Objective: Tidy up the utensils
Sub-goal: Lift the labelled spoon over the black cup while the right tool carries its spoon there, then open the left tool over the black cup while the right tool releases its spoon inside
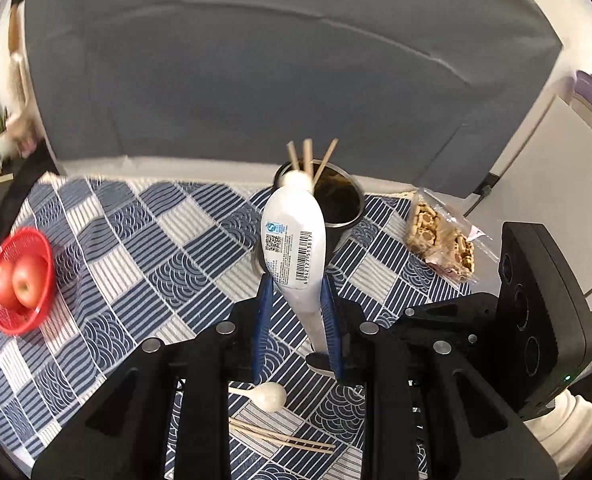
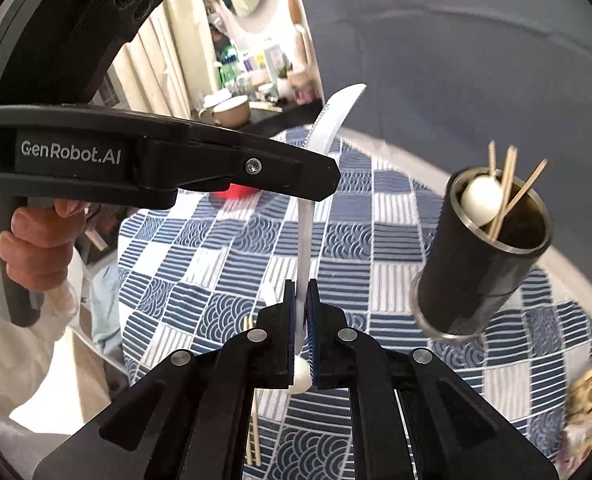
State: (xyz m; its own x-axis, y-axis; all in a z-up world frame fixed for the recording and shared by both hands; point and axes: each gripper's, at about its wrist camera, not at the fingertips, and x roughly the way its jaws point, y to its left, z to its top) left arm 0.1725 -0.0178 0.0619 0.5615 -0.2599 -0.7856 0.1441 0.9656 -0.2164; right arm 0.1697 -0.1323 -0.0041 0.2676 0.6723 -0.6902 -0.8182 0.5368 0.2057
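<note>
While a blue-and-white patterned tablecloth [image 1: 144,240] is spread over the table, a dark cylindrical utensil holder [image 2: 483,264] is seen standing on it towards the far edge, with a white spoon bowl and several wooden chopsticks [image 1: 307,158] sticking up out of it. A red basket [image 1: 20,284] holding two apples is set near the cloth's left side, and a clear packet of snacks [image 1: 441,240] lies to the right of the holder. A white spoon [image 1: 296,240], its back labelled with a barcode, is held above the cloth by both tools: the left gripper [image 1: 296,300] is closed partway on its handle just below the bowl, the blue pads pressed against either side, and the right gripper [image 2: 301,320] is closed almost fully on the thin lower handle. From the right wrist view the spoon's bowl is seen edge-on, rising past the left tool, which is grasped by a hand [image 2: 36,248]. Another white spoon [image 1: 266,396] and a pair of chopsticks [image 1: 284,436] are left lying on the cloth beneath the grippers.
</note>
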